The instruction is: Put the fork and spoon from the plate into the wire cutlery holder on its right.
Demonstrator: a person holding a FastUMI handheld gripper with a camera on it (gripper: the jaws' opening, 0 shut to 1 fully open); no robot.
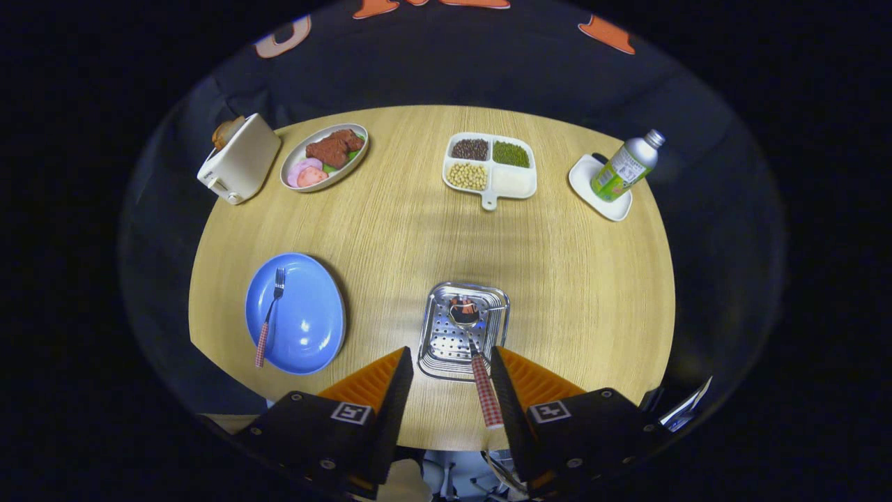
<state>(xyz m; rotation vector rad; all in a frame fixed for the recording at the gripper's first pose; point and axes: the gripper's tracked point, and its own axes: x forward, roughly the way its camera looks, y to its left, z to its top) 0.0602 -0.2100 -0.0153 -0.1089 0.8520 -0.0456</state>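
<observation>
A spoon (481,380) with a red checked handle lies in the shiny perforated metal cutlery holder (435,341), its bowl inside and its handle sticking out over the near rim. The handle rests against the inner side of my right finger (512,390). My gripper (451,355) is open just above the holder's near edge, and its left finger is apart from the spoon. To the left of the holder sits a blue plate (310,328) with a fork (270,314) on its left half, tines pointing away, handle red checked.
On the round wooden table's (578,293) far side stand a white toaster (239,167), an oval dish of food (324,157), a divided dish of beans (490,167), and a green bottle (625,166) on a small white tray (613,206).
</observation>
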